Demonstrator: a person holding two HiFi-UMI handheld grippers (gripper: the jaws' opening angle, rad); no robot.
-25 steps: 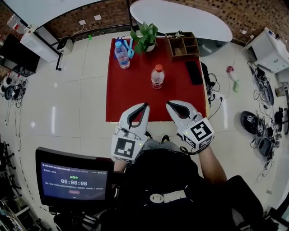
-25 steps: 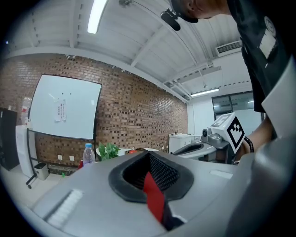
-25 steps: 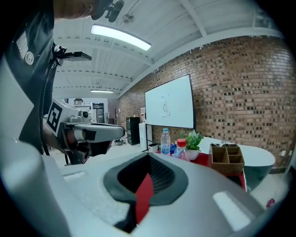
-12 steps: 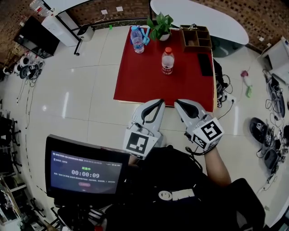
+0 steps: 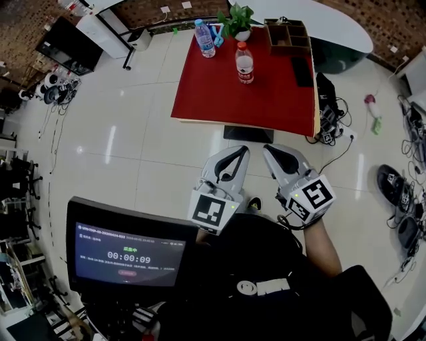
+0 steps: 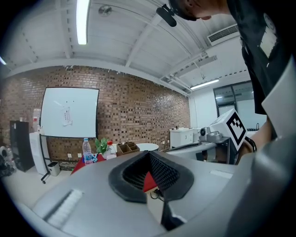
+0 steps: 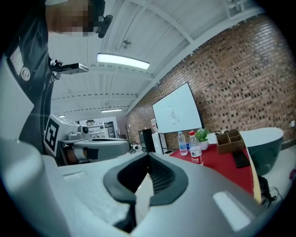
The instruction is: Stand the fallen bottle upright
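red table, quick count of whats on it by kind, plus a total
water bottles: 2, the blue-capped bottle and the red-capped bottle, both upright
potted plant: 1
wooden organiser box: 1
black flat item: 1
small blue item, too small to identify: 1
total on the red table: 6

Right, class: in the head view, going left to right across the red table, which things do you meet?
Blue-cap bottle → red-cap bottle → wooden organiser.
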